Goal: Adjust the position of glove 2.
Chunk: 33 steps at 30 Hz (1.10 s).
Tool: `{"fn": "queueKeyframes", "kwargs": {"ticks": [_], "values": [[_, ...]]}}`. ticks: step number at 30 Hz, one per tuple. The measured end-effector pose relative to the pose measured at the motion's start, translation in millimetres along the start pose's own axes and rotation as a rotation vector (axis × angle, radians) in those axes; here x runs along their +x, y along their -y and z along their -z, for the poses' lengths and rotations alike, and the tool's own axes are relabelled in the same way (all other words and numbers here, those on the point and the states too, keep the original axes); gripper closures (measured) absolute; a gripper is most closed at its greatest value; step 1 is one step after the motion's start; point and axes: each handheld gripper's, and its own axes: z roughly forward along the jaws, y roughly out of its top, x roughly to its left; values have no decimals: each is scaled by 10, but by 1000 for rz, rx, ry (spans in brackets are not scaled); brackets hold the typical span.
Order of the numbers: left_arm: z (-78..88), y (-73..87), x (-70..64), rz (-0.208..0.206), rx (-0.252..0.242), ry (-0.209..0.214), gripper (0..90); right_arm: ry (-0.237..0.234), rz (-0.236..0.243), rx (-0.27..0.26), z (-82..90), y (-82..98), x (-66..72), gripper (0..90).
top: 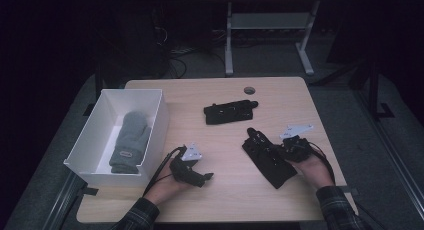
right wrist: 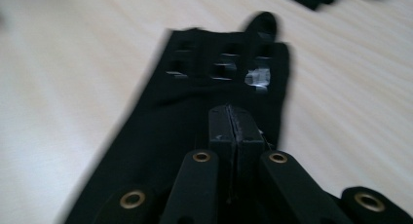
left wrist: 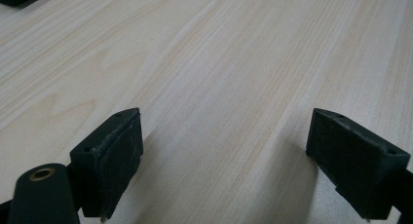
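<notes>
Your right claw point(right wrist: 233, 124) is clenched on the near glove point(top: 267, 155), pinching its fabric so it can lift toward the box point(top: 152, 135), where a grey mitten point(top: 129, 140) lies. Your left claw point(left wrist: 224, 151) rests released right of the box.

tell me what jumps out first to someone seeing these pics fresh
The right gripper, jaws shut, pinches the black glove lying at the table's near right. A second black glove lies mid-table, and a grey mitten rests in the white box at the left. The left gripper hovers open over bare wood.
</notes>
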Motion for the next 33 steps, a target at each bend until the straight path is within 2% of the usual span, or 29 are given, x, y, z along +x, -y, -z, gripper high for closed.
{"fn": "queueKeyframes", "kwargs": {"ticks": [2,6,8,14,20,25,28,33], "values": [[0,0,-1,2,0,0,127,-1,-18,2,-37,-15,-73,894],[0,0,-1,1,0,0,127,5,-16,35,-109,-12,-132,894],[-1,0,0,1,-1,0,127,5,-17,62,-134,17,-134,894],[-1,1,0,0,-1,0,127,2,-26,64,-108,55,-94,894],[0,0,4,-6,-2,-2,127,-32,-15,70,-31,125,91,894],[-4,3,-7,9,-6,1,127,-44,13,98,36,155,300,893],[3,0,6,-9,3,-2,127,-60,23,100,68,186,379,894],[2,1,4,-6,4,0,127,-71,32,96,111,235,466,894]]}}
